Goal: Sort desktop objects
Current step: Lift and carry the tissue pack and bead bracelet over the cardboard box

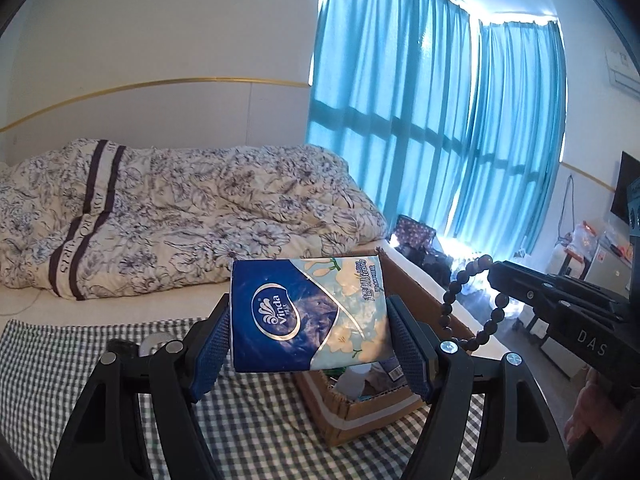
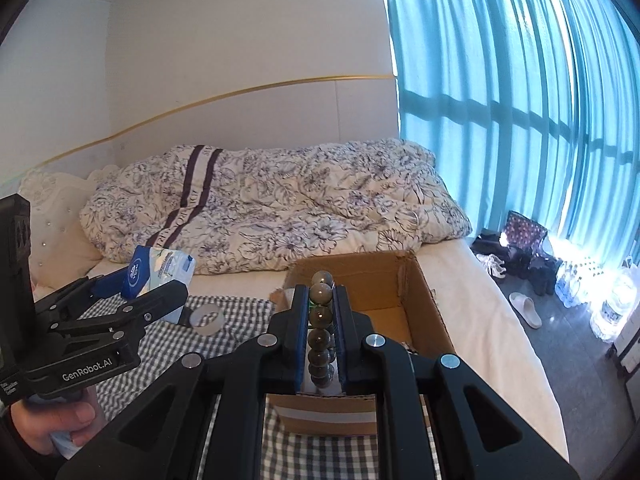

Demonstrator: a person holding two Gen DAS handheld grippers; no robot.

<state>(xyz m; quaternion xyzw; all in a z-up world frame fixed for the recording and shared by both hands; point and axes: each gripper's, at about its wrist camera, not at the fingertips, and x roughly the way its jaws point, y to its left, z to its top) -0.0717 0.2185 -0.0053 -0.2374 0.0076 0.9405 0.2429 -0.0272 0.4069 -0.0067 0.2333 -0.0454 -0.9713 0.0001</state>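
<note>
My left gripper [image 1: 308,320] is shut on a blue and white Vinda tissue pack [image 1: 308,312], held in the air over the near left corner of an open cardboard box [image 1: 360,416]. The right wrist view shows the same pack [image 2: 160,272] in the left gripper [image 2: 144,292] at the left. My right gripper [image 2: 322,292] is shut on a dark bead bracelet [image 2: 321,320], whose beads run up between the fingers above the cardboard box [image 2: 424,300]. In the left wrist view the bracelet [image 1: 460,308] hangs as a loop from the right gripper [image 1: 496,276].
The box stands on a green checked cloth [image 1: 60,360] spread over a bed. A round silver disc [image 2: 206,316] lies on the cloth left of the box. A flowered duvet [image 2: 280,208] is heaped behind. Shoes and bags [image 2: 528,264] lie on the floor by blue curtains [image 2: 520,100].
</note>
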